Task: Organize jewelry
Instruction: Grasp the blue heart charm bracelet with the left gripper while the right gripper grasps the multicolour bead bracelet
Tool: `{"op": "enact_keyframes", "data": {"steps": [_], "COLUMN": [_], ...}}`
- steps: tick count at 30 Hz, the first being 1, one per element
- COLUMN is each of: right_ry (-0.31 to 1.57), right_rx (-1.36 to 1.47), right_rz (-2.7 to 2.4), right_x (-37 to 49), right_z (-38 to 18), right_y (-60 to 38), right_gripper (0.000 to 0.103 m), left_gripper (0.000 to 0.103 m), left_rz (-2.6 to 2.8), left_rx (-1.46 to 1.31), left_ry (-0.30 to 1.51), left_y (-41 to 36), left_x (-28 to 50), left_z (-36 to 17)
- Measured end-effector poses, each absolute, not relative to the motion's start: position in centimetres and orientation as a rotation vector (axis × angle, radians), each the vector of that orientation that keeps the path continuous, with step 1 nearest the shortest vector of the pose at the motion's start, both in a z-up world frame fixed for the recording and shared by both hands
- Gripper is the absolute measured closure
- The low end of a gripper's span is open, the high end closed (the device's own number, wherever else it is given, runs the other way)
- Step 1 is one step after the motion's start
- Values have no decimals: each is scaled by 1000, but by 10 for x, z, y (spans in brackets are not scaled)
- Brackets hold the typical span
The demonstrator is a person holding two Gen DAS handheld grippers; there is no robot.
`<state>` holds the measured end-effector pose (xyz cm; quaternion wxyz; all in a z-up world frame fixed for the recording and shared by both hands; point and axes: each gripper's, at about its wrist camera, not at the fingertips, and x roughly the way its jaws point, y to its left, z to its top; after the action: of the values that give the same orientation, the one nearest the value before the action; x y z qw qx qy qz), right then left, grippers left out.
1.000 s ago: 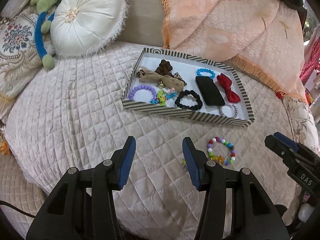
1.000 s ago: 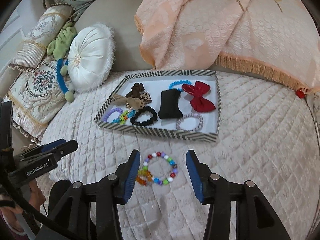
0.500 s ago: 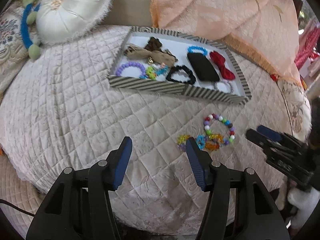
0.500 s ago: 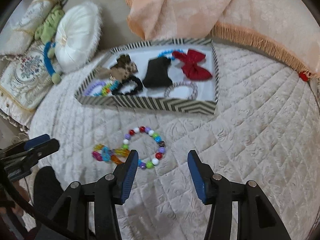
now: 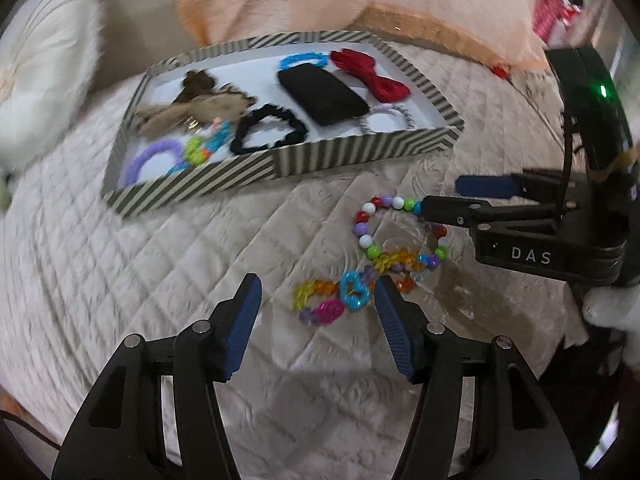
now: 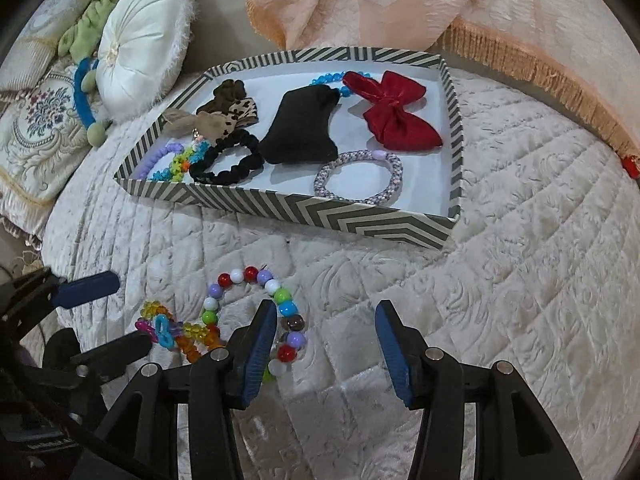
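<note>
A round-bead bracelet (image 5: 368, 232) (image 6: 240, 280) and a translucent plastic charm bracelet (image 5: 340, 294) (image 6: 176, 330) lie overlapping on the quilted bed, in front of a striped tray (image 5: 360, 152) (image 6: 312, 210). My left gripper (image 5: 318, 300) is open, low over the charm bracelet. My right gripper (image 6: 326, 320) is open; its left finger (image 6: 262, 340) covers part of the bead bracelet's right side. In the left wrist view the right gripper (image 5: 460, 196) comes in from the right, with one finger over the bead ring.
The tray holds a red bow (image 6: 392, 108), a black pouch (image 6: 304, 128), a black scrunchie (image 6: 226, 160), a grey woven bangle (image 6: 358, 176), purple and blue bracelets and brown bows. A white round cushion (image 6: 140, 56) and a peach blanket (image 6: 400, 0) lie behind it.
Both grippers moved forward and down toward the two loose bracelets. The left now straddles the charm bracelet; the right's left finger now overlaps the bead bracelet. Both stayed open.
</note>
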<state>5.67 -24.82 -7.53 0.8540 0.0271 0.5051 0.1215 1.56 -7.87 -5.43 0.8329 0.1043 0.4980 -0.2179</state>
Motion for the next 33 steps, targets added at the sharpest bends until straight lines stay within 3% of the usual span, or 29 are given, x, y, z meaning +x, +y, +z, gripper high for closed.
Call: {"op": "enact_keyframes", "data": {"steps": [12,15,17,18,21,25,33], "right_ry": [1066,1053,1031,1024,993,976,927], "right_rx": [-31,-43,-63,-79,-159,-161,-69], "right_rz": [280,284,285,283,287,306,341], "right_x": [61,63,63,63,60,59,45], "right_z": [-82,-84,-85,-86,-88,-82,-44], "right_y": [-240,-238,-236,-234,-222,-217,-227], "right_gripper": [54,54,54,54,67,94,96], "left_gripper": [45,62,86,88,93,93,94], "left_rz": [-571,-570,-582,-583,-565,-531,-506], "left_rx": [248,273,259,249,234,144,70], "left_ry": [1112,1106,1109,1117,1126,1135,1070], "left_y": [-95,-98,-99,-98,-92,-74,-46], "left_x": [30,32,33,33,32,29,20], "left_z": [-75,-77,-77,-78,-78,-72,-31]}}
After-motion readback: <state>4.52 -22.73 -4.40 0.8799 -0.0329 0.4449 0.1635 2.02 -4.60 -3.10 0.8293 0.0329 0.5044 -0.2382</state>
